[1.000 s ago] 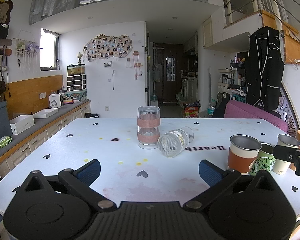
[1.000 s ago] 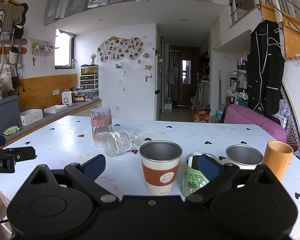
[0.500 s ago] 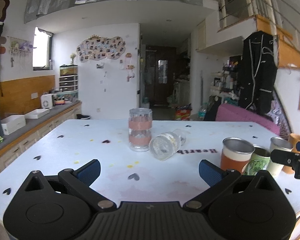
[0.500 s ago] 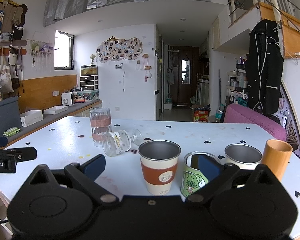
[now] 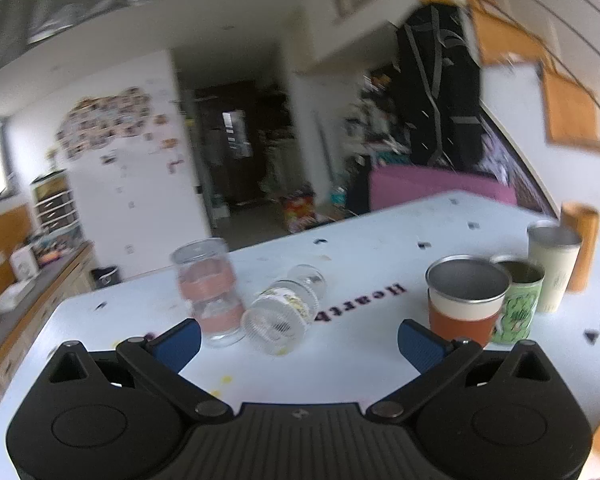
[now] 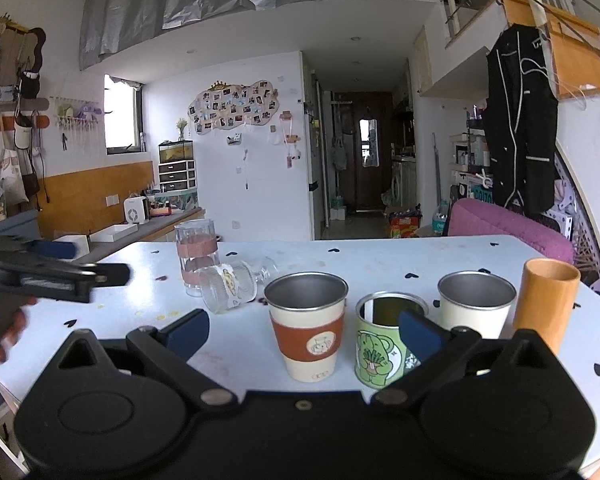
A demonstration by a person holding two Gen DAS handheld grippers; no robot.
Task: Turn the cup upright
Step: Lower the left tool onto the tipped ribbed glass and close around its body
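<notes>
A clear ribbed glass cup [image 5: 282, 312] with a sticker lies on its side on the white table [image 5: 360, 344], mouth toward me; it also shows in the right wrist view [image 6: 230, 286]. My left gripper [image 5: 300, 342] is open and empty, just short of the cup, tilted. My right gripper [image 6: 302, 330] is open and empty, back from the row of cups. The left gripper also shows at the left of the right wrist view [image 6: 60, 276].
An upright glass with pink bands [image 5: 208, 288] stands just left of the lying cup. To the right stand a steel cup with brown sleeve [image 5: 464, 300], a green cup [image 5: 518, 306], a cream cup [image 5: 552, 268] and an orange tumbler [image 5: 580, 248].
The left gripper has moved forward toward the lying cup and tilted; its view is blurred. The right gripper has stayed still. Both remain open.
</notes>
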